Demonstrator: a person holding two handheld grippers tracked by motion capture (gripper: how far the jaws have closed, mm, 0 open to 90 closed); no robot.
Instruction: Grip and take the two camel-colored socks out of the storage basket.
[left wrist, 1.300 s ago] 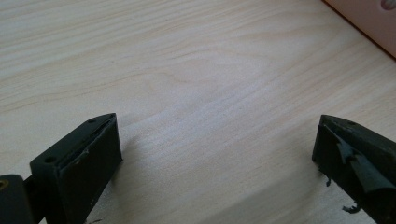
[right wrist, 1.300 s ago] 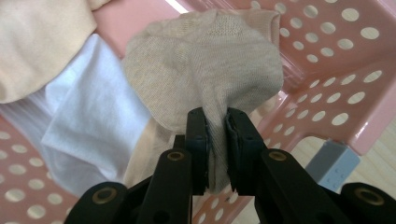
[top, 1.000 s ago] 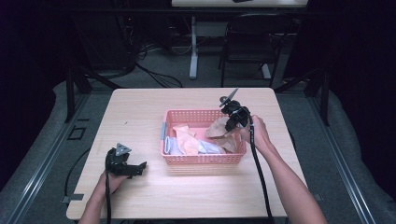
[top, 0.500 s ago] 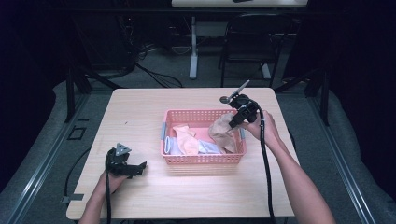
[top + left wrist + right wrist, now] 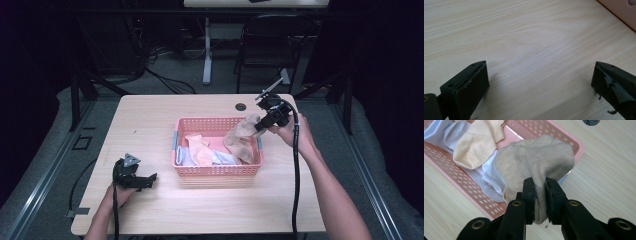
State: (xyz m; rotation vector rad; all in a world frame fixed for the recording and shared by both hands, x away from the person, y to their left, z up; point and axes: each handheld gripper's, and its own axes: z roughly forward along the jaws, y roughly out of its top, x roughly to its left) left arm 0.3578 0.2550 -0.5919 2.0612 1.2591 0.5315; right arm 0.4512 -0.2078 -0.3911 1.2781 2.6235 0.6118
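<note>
A pink perforated basket [image 5: 216, 169] sits mid-table and holds several socks: a peach one [image 5: 200, 149] and white ones [image 5: 186, 156]. My right gripper [image 5: 257, 125] is shut on a tan sock [image 5: 241, 138], lifted over the basket's right end with its lower part still hanging inside. In the right gripper view the tan sock [image 5: 539, 162] is pinched between the black jaws of the gripper [image 5: 539, 185], above the basket [image 5: 573, 140], with the peach sock [image 5: 477, 141] beyond. My left gripper [image 5: 149, 180] rests on the table at the front left, jaws wide apart over bare wood [image 5: 536, 55].
The light wood table [image 5: 150, 120] has a round cable hole [image 5: 241, 106] behind the basket. A black cable [image 5: 296, 180] trails from the right gripper along the forearm. The basket's corner [image 5: 621, 10] shows at the top right of the left gripper view. Dark floor, chair and table legs lie beyond.
My right gripper has risen and drawn back to the right with the tan sock, pulling it higher out of the basket. The left gripper has stayed where it was.
</note>
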